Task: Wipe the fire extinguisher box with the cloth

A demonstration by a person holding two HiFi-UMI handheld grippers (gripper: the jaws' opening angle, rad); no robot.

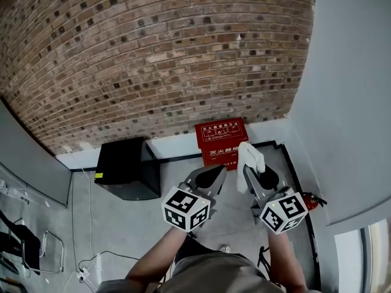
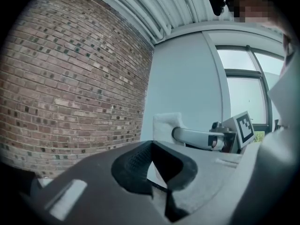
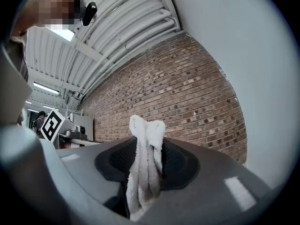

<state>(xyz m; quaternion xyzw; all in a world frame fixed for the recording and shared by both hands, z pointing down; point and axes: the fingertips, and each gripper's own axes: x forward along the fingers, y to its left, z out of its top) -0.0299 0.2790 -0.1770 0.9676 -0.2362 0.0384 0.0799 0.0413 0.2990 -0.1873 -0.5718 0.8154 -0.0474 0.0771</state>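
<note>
Currently cloth [image 1: 250,157] is clamped in right gripper [image 1: 261,177], left gripper [image 1: 211,177] closed, empty; cloth could be pulled out if dragged hard across box [image 1: 221,140] w/ loose grip

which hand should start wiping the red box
Right. The right tongs grip the cloth, which shows by the box in the head view. The left tongs are shut and empty, with nothing to wipe with.
</note>
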